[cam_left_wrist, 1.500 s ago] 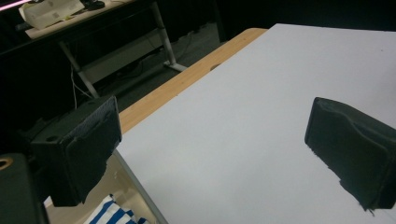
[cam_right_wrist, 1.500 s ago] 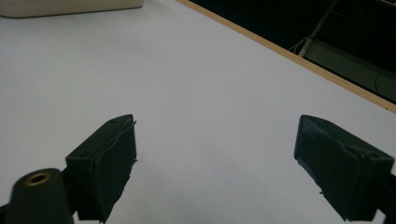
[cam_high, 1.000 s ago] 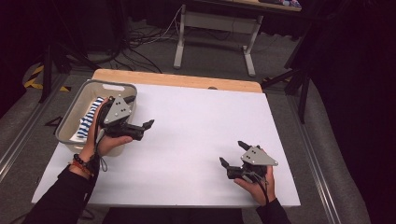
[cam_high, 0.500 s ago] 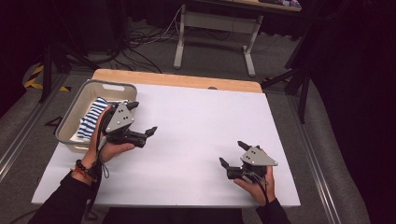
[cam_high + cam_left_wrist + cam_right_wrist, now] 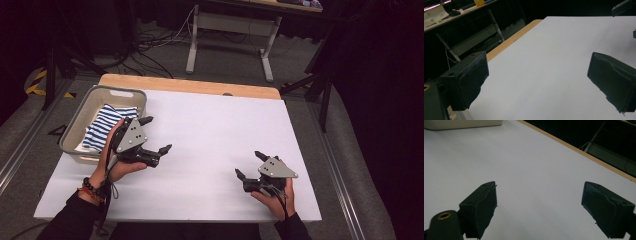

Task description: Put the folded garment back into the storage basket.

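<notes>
The white table [image 5: 210, 130] is evenly lit from above, bright against a dim, nearly black room. Shadows under it are faint. The high view is soft and grainy. In both gripper views the near jaws blur slightly.

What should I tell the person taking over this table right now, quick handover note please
Left hand-held gripper: open, holding nothing, over the white table just right of the grey bin.
Right hand-held gripper: open, holding nothing, low over the table's near right part.
Striped cloth: lies in the bin, touched by neither gripper.
Done: cloth is in the bin.
Left: probably nothing on the table to pick up; check the cloth sits fully inside the bin.
</notes>
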A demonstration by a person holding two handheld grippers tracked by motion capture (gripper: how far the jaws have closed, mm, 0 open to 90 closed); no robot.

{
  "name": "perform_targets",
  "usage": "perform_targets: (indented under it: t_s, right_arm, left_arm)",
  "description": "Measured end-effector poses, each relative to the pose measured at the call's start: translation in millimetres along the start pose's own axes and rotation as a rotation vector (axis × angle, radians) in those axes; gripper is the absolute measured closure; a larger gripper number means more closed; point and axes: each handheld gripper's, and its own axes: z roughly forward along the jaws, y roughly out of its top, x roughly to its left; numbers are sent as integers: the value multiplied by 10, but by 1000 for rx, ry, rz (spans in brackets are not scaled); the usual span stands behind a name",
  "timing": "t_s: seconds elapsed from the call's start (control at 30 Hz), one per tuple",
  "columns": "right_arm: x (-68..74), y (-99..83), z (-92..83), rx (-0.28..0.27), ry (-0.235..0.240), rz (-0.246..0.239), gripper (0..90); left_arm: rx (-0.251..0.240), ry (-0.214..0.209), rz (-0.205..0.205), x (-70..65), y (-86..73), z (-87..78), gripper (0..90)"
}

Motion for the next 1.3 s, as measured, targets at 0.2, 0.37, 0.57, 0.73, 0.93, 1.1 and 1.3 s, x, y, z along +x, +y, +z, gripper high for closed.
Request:
perform_targets:
  t_s: [0.2, 0.37, 0.57, 0.73, 0.93, 1.1, 1.3]
  right_arm:
    - [12, 4, 2, -5, 10, -5, 136]
    - [24, 5, -1, -5, 11, -8, 136]
    - [32, 1, -6, -9, 13, -5, 136]
    - [66, -1, 5, -8, 19, -16, 136]
    - [109, -8, 23, -11, 23, -20, 136]
    - [150, -16, 38, -7, 29, -44, 136]
    - [141, -57, 10, -4, 20, -40, 136]
  left_arm:
    - [-7, -21, 7, -110, -34, -8, 49]
    - [4, -34, 18, -169, -70, 6, 49]
    - [23, -34, 52, -263, -144, 12, 55]
    - [27, -47, 58, -325, -210, 2, 57]
    - [34, -50, 54, -364, -289, -10, 60]
    - [44, -51, 54, -397, -370, -42, 61]
    - [57, -61, 54, -447, -478, -75, 61]
